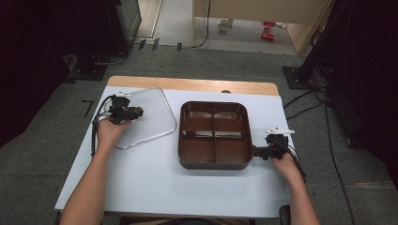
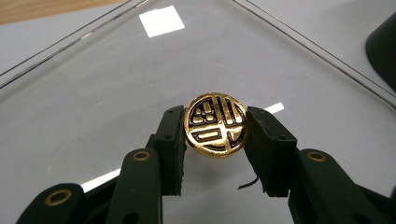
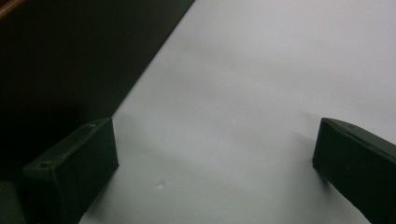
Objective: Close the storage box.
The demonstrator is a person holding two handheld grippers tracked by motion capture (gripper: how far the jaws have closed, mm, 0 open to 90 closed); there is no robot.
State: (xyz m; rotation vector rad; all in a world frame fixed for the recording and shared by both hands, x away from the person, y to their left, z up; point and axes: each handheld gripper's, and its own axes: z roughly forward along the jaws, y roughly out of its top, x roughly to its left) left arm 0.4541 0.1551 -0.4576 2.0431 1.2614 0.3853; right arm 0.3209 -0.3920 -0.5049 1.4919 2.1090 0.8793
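A clear square lid point(image 1: 151, 117) with a metal rim lies on the white table at the left. At its middle sits a round gold knob point(image 2: 215, 125) with a black pattern. My left gripper point(image 2: 217, 126) is shut on that knob, one pad on each side; in the high view this gripper point(image 1: 136, 112) sits over the lid's left part. A dark brown tray point(image 1: 232, 151) with four empty compartments stands at the centre. My right gripper point(image 1: 257, 152) rests on the table against the tray's right side. Its jaws point(image 3: 217, 135) stand open over bare table, one of them beside the tray's dark wall point(image 3: 60, 56).
The white table top point(image 1: 155, 178) has free room in front of the tray and lid. A wooden strip point(image 1: 192, 84) runs along the far edge. Cables trail from both grippers, and more cables point(image 1: 305, 105) lie on the floor to the right.
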